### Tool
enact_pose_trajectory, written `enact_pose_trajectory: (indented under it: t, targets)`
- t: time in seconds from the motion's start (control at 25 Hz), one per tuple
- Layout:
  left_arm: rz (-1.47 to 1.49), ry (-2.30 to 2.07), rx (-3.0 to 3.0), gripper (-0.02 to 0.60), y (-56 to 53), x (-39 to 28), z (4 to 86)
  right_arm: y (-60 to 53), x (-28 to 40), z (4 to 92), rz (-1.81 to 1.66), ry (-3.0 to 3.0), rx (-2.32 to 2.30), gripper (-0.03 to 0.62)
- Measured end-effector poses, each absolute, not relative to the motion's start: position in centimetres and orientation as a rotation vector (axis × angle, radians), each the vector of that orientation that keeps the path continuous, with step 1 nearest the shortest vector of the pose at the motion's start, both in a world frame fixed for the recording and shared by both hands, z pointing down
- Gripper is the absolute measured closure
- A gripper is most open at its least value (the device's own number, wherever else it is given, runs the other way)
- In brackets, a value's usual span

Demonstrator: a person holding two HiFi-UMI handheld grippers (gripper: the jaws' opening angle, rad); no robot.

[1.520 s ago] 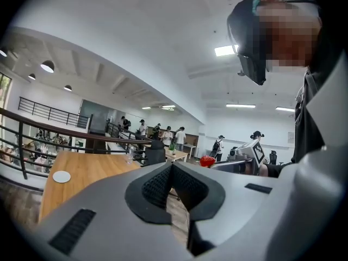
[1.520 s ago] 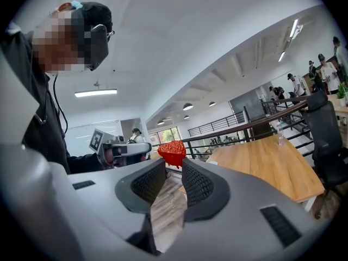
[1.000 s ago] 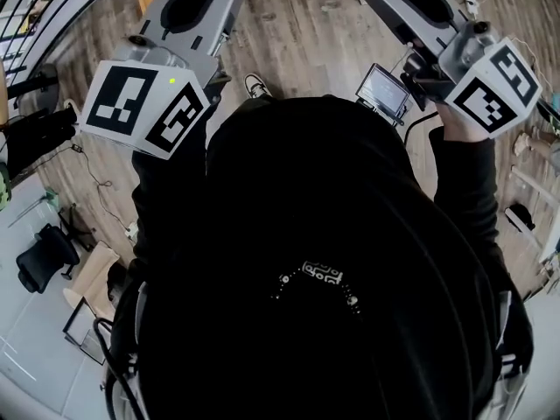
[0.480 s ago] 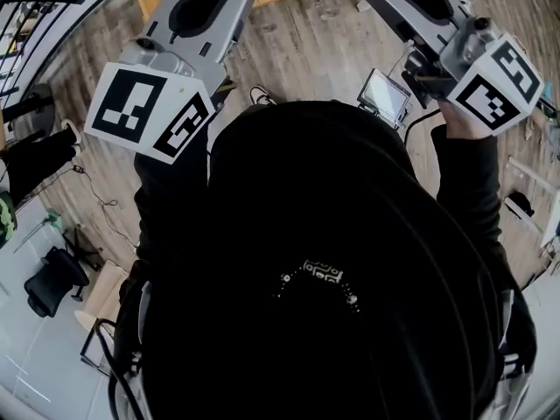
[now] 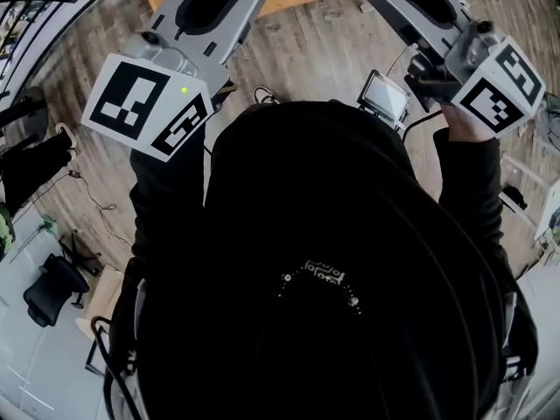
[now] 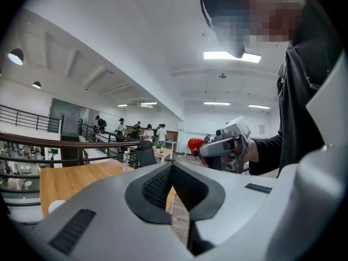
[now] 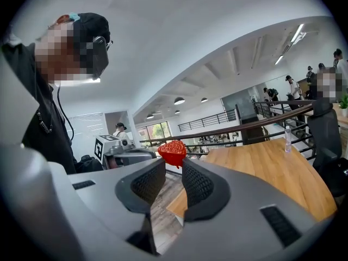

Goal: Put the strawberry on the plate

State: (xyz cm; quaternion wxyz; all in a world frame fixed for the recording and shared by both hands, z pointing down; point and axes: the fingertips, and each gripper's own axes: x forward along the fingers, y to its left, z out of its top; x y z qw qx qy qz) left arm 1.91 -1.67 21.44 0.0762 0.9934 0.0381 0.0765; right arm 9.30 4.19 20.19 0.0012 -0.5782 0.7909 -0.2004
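The right gripper (image 7: 173, 163) has its jaws partly closed on the strawberry (image 7: 172, 152). The fruit is pinched between the very tips and stands up above them, held in the air near the wooden counter (image 7: 272, 170). The left gripper (image 6: 172, 167) has its jaws pressed together with nothing between them.

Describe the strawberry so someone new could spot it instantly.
In the right gripper view, find the wooden table; in front of it the right gripper fills the lower frame. The strawberry is pinched at its jaw tips, the only bright red, dimpled thing among grey plastic.
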Motion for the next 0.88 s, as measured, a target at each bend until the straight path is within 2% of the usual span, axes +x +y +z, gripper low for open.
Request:
enact_pose_trajectory:
  t: [0.44,0.88]
  targets:
    - [0.210,0.002,2.861,0.581,-1.1,-0.7,24.1,3.7,7.7,20.9,-0.689,2.605,-1.754,0.490]
    - [0.197,-0.054,2.813,0.581,-1.3,-2.6,23.0,3.3,6.6,20.3,-0.783,2.653,-1.673,0.490]
